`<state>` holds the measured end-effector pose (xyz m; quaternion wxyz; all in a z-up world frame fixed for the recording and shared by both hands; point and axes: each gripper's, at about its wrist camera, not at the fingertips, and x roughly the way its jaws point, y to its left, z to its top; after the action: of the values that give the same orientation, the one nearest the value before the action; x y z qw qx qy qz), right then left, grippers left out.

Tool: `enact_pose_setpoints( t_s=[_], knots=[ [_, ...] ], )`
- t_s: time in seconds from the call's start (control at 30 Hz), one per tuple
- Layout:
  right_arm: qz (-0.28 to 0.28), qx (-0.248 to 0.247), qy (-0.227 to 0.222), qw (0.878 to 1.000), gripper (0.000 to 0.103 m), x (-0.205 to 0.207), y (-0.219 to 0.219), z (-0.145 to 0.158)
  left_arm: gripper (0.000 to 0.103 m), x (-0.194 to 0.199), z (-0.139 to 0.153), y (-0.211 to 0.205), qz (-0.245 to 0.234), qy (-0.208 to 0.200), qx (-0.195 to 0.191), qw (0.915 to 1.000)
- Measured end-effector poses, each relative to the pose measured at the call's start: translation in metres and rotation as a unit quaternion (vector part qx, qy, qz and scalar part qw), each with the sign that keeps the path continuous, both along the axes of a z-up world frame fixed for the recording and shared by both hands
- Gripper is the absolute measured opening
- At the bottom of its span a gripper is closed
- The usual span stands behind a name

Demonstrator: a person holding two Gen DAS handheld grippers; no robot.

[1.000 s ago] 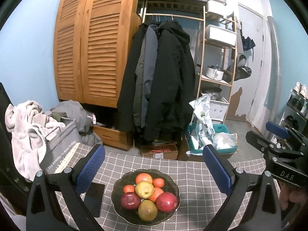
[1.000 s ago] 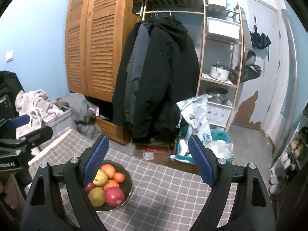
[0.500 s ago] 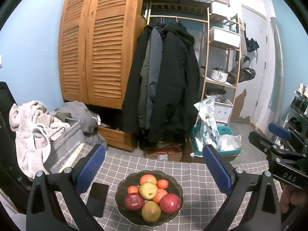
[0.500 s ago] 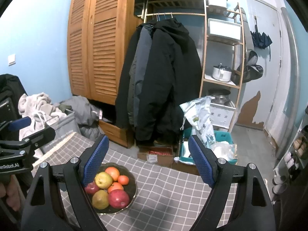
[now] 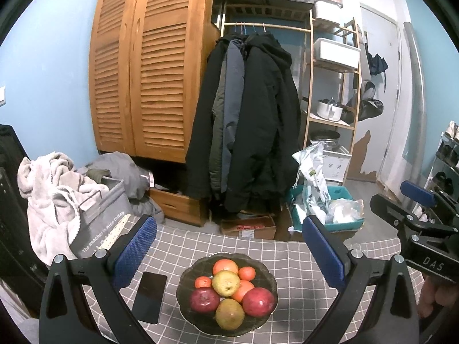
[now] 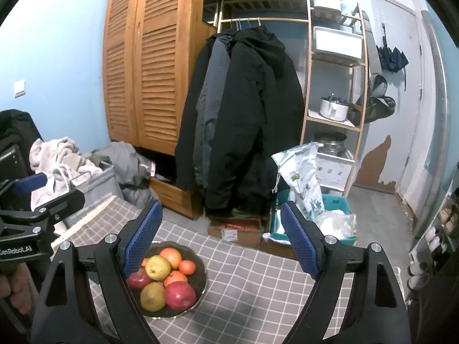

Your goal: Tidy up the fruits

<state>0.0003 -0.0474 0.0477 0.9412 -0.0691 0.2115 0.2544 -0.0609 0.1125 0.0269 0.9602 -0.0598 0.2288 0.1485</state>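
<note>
Fruit point(image 5: 228, 293) sits piled in a dark bowl point(image 5: 268, 275) on the checked table point(image 5: 298, 258), with a phone point(image 5: 149, 296) just left. Left gripper point(image 5: 228, 253) and right gripper point(image 6: 221, 239) both hang above, fingers spread wide, holding nothing.

Even indoor light, sharp, fisheye-warped dark corners

On the bench point(image 5: 301, 261) a bowl point(image 5: 265, 272) holds piled fruit point(image 5: 226, 282), a phone point(image 5: 149, 292) lies just left of it, and coats point(image 5: 252, 120) hang behind.
</note>
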Motion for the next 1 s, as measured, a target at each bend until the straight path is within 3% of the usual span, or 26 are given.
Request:
enact_pose_setpoints(
  t_s=[1.0],
  knots=[
    [0.0, -0.003, 0.002, 1.0, 0.083, 0.0001, 0.0011, -0.0008, 0.102, 0.0, 0.0001, 0.0032, 0.005, 0.004, 0.003, 1.0]
  ],
)
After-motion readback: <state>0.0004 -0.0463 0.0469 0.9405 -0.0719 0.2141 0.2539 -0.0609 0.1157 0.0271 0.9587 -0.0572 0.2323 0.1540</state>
